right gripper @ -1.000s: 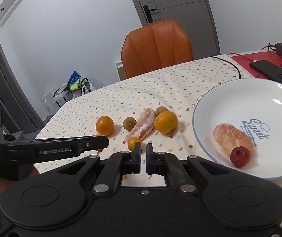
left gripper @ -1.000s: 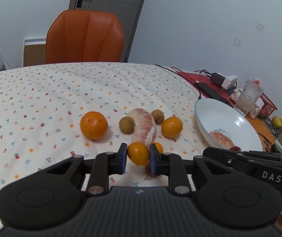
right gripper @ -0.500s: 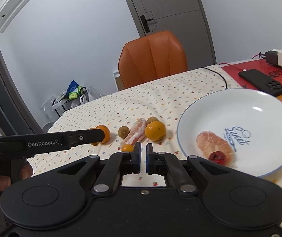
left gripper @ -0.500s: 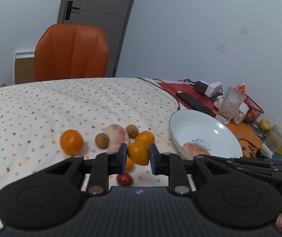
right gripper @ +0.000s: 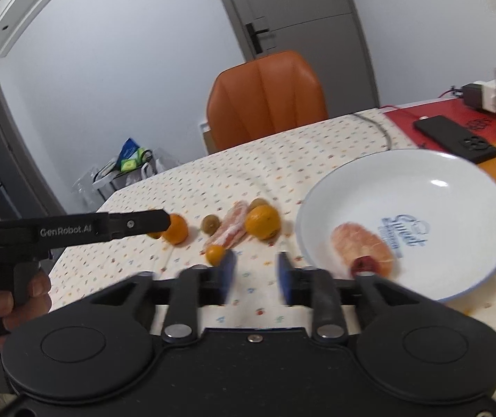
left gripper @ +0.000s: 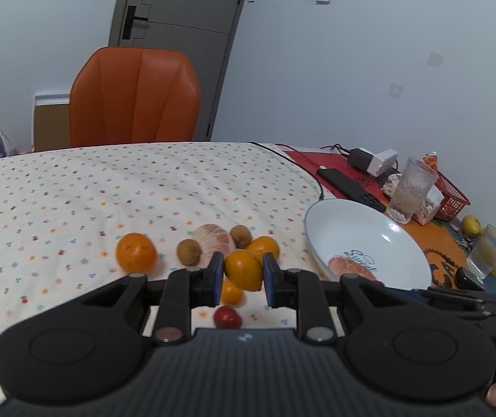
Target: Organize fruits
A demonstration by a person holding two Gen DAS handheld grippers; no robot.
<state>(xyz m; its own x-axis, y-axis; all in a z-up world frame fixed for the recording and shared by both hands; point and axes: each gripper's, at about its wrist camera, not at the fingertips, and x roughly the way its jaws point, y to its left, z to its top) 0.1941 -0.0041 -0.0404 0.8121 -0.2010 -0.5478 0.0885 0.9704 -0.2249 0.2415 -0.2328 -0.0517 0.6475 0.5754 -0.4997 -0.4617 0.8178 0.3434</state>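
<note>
Chair [left gripper: 133,99], phone [left gripper: 350,184], glass [left gripper: 409,191] beyond plate [left gripper: 362,222]

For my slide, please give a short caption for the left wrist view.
Left gripper holds a small orange above the floral tablecloth, beside the white plate.

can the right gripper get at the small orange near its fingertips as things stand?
Probably yes. The right gripper has just been opening, with nothing between its jaws. The small orange lies on the tablecloth just ahead of its left finger, nothing over it. The pomelo segment beside it leaves little room.
</note>
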